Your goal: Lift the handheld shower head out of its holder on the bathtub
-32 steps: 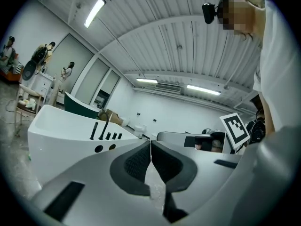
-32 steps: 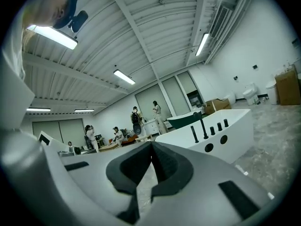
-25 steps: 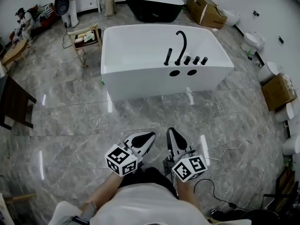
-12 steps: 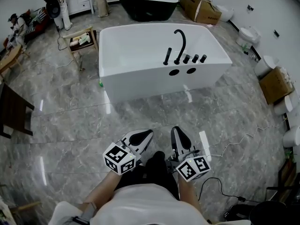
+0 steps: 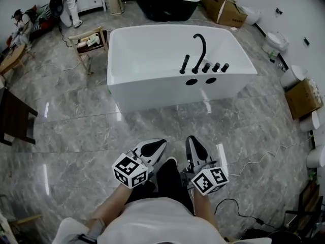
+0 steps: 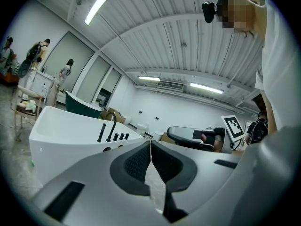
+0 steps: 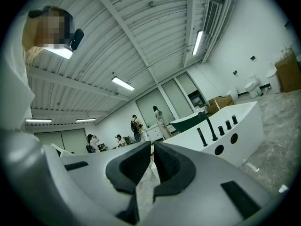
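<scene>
Moved slightly closer to white bathtub (image 5: 152,30) since earlier frame. Holding left gripper (image 5: 160,145) and right gripper (image 5: 191,140) closed, empty, bottom centre. Presumably handheld shower head (image 5: 185,64) upright, upper centre.

Wears a white top (image 5: 152,222) and dark trousers (image 5: 167,179), with a grey band (image 5: 94,229) on the left wrist. Pale grey left tongs (image 5: 160,143) and right tongs (image 5: 191,139), smooth and pointed, each lined with black bumpy pads (image 6: 138,163). On the back of each, a white cube with black square marks: left cube (image 5: 130,171), right cube (image 5: 209,180).
</scene>
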`<state>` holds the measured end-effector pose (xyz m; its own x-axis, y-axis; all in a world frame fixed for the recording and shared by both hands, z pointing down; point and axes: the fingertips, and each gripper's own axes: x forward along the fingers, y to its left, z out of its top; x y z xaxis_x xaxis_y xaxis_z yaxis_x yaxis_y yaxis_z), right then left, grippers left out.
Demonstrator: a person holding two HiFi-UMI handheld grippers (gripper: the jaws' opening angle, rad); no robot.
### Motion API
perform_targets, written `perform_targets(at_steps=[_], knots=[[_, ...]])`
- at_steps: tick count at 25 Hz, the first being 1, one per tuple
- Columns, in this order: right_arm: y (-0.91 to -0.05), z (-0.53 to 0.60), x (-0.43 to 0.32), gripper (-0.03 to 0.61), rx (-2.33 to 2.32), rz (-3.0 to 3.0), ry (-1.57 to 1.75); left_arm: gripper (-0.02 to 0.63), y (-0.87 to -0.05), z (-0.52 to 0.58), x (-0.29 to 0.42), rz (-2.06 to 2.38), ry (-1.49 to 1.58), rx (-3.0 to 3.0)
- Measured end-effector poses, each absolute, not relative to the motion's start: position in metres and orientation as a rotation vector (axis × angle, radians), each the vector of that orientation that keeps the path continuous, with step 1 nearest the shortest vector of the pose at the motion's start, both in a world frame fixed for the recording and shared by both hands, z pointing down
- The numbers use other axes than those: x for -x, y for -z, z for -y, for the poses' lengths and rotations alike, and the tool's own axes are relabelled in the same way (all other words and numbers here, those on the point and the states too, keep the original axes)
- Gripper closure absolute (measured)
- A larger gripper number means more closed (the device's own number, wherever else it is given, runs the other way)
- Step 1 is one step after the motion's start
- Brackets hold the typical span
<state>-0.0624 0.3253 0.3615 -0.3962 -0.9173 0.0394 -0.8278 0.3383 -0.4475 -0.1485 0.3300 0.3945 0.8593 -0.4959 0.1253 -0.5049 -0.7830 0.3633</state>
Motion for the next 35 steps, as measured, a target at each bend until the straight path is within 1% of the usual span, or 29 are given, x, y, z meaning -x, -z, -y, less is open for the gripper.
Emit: perform_targets(at_steps=[16,29,35], knots=[[-0.352,-0.236,-0.022,0.558,1.569,-2.418,0.529,0.601,-0.387,-0.242,0.042,0.752,-0.004,-2.66],[-0.362,-0.188,-0.081,0.558,1.572,-2.42,0.563,0.601,-0.4,-0.196,-0.013,0.808,0.015,-2.634],[-0.365,-0.172,-0.089,0.558,1.55,-2.438,0.575,0.601,-0.402,-0.185,-0.023,0.828,0.008,-2.619]])
